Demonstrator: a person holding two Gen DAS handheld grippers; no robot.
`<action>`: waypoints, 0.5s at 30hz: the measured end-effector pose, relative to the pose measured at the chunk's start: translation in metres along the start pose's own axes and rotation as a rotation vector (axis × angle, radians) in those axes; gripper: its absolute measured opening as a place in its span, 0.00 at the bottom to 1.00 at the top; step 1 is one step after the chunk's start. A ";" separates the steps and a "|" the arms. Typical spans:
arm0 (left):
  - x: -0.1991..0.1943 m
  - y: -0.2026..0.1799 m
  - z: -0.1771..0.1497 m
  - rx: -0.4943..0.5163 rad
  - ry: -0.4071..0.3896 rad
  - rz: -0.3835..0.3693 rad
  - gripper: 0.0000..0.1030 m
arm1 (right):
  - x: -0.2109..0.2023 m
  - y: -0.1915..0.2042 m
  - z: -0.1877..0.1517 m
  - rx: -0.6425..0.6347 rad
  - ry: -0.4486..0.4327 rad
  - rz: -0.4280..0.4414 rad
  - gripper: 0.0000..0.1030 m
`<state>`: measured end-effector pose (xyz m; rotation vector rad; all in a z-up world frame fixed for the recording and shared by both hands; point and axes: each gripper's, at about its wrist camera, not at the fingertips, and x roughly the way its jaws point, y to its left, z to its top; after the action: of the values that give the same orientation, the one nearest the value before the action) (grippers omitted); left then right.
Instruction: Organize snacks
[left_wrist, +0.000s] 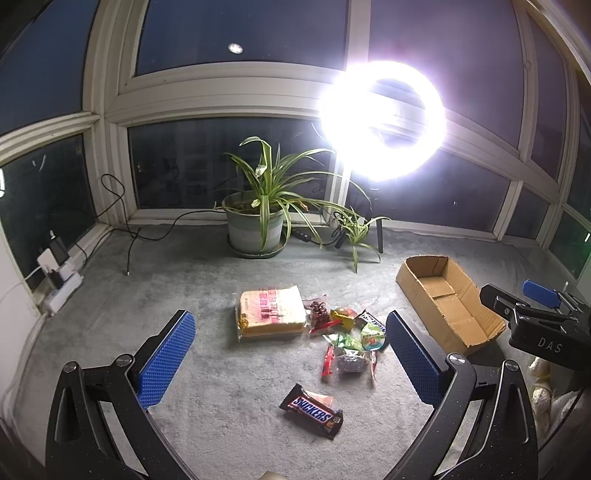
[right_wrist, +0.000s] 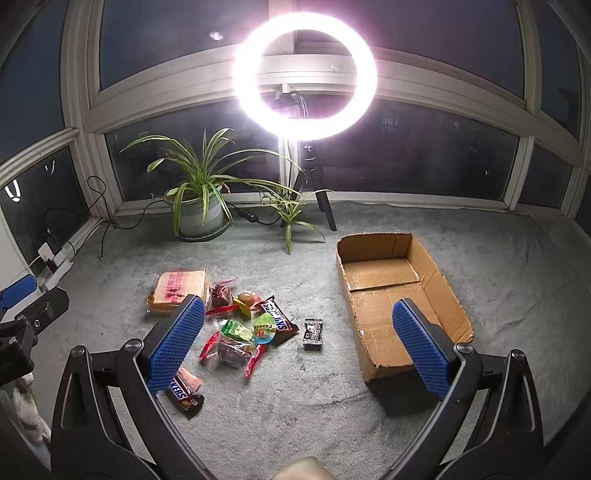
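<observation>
Grey carpet (right_wrist: 295, 424) — covers the whole floor of a bay of dark windows; everything listed below rests on it.

Ring light (right_wrist: 306, 75) — lit, on a black tripod by the window, behind the other items.

Potted plant (right_wrist: 199, 210) — long striped leaves, in a pale green pot on a saucer at the window side, with a small offshoot trailing onto the carpet beside it.

Cardboard box (right_wrist: 391, 280) — open-topped, shallow, nothing in it; lies to the right of the snacks, well apart from them.

Left gripper (left_wrist: 291, 354) — blue-padded fingers spread wide, nothing between them; hovers above the snack pile.

Right gripper (right_wrist: 299, 343) — fingers likewise spread wide and holding nothing; its right finger shows in front of the box, its left in front of the pile.

Power strip (left_wrist: 61, 286) — white, with plugs and cables, against the left wall.

Bread bag (right_wrist: 177, 290) — clear wrapper with red print, at the far left edge of the pile.

Snickers bar (left_wrist: 312, 410) — lies alone on the carpet, nearest the cameras.

Second Snickers bar (right_wrist: 279, 319) — at the right edge of the pile, partly under a green round packet (right_wrist: 265, 328).

Small mixed sweets (right_wrist: 236, 343) — clear, red-ended and green wrappers, heaped together in the pile.

Small dark packet (right_wrist: 313, 334) — lies apart, between the pile and the box.
</observation>
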<state>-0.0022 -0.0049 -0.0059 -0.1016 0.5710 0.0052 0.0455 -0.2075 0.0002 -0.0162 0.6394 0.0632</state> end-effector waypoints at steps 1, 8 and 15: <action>0.000 0.000 0.000 0.000 0.001 -0.001 0.99 | 0.000 0.000 0.000 0.000 0.001 0.000 1.00; 0.000 0.000 0.000 0.000 0.004 -0.003 0.99 | 0.001 0.001 0.000 0.000 0.002 0.000 1.00; 0.003 -0.002 0.001 0.003 0.010 -0.004 0.99 | 0.003 0.001 -0.001 0.000 0.003 -0.001 1.00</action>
<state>0.0003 -0.0069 -0.0066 -0.1004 0.5807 -0.0002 0.0470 -0.2067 -0.0021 -0.0171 0.6421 0.0620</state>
